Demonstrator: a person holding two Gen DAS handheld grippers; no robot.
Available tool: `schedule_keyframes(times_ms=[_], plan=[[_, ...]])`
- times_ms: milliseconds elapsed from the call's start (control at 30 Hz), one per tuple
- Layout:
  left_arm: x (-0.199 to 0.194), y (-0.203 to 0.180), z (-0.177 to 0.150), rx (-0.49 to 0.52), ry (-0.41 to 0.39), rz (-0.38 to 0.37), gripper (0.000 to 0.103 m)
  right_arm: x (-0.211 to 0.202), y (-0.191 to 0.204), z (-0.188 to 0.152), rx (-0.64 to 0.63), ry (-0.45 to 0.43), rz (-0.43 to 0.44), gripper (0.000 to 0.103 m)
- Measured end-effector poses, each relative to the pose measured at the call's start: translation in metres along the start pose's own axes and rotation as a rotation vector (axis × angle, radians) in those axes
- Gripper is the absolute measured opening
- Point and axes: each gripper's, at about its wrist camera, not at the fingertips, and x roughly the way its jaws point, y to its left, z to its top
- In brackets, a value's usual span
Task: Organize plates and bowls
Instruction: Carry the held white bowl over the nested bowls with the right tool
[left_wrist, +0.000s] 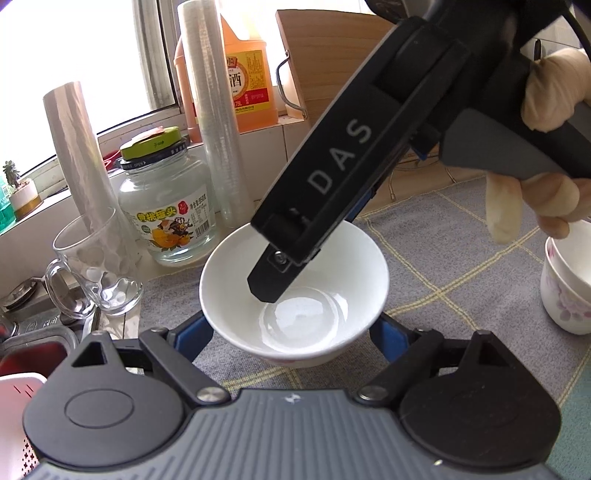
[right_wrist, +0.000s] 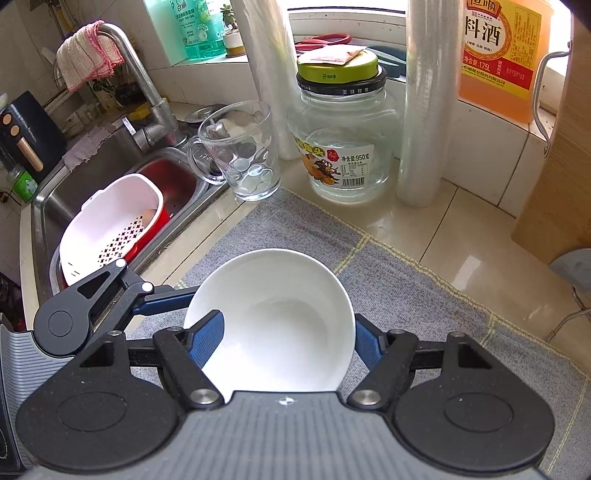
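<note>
- We see the white bowl (left_wrist: 332, 266) right in front of both cameras, over the grey checked cloth (right_wrist: 424, 295) that covers this part of the bench (right_wrist: 461, 221).
- We cannot tell whether its base rests on the cloth or hangs just clear of it.
- The left tool (left_wrist: 291, 325) stands fairly wide, with the bowl between its blue fingers (left_wrist: 192, 332). One pad lies against each side of the bowl's outer wall, so it has hold of the bowl low down.
- The right tool (right_wrist: 288, 321) comes in steeply from above and is closed on the same bowl. One blue finger sits inside the bowl and the other lies just outside the opposite rim.
- From the left wrist camera we see that tool's black body slanting down into the bowl, held by a hand (left_wrist: 554, 92) in a pale glove.
- From the right wrist camera the bowl looks tipped, its open side turned towards us.
- A floral bowl (left_wrist: 565, 288) stands on the cloth at the right edge of the left view, well apart from the white one.
- Beyond the cloth, on bare bench, stand a glass mug (right_wrist: 240, 155), a jar (right_wrist: 343, 147) with a green lid and two upright rolls of film (right_wrist: 424, 129).
- An orange bottle (right_wrist: 498, 55) stands on the sill behind them.
- To the left lies the sink (right_wrist: 92, 173), with a white strainer basket (right_wrist: 103, 229) in it.
</note>
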Motion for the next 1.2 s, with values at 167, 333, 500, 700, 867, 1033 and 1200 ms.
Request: schedule_keyframes(times_ms=[167,333,500,700,867,1033,1200], plan=[[-0.012,-0.007,0.004,0.019,0.002,-0.009,0.091,-0.016,0.003,-0.008,0.009,-0.014,0.012,0.079],[-0.025,-0.017,0.007,0.031,0.011,-0.03,0.091,-0.033,0.006,-0.019,0.012,-0.019,0.019,0.08],[-0.038,-0.033,0.008,0.056,0.018,-0.053,0.091,-0.049,0.005,-0.035,0.032,-0.017,0.032,0.08],[-0.054,-0.054,0.011,0.089,0.012,-0.09,0.091,-0.069,0.002,-0.058,0.051,-0.019,0.032,0.083],[-0.064,-0.075,0.015,0.12,0.002,-0.114,0.091,-0.09,-0.001,-0.078,0.069,-0.033,0.017,0.083],[-0.074,-0.095,0.02,0.157,-0.006,-0.143,0.091,-0.112,-0.007,-0.098,0.094,-0.045,0.0,0.083],[-0.079,-0.114,0.028,0.189,-0.013,-0.168,0.091,-0.134,-0.013,-0.115,0.122,-0.06,-0.014,0.083]])
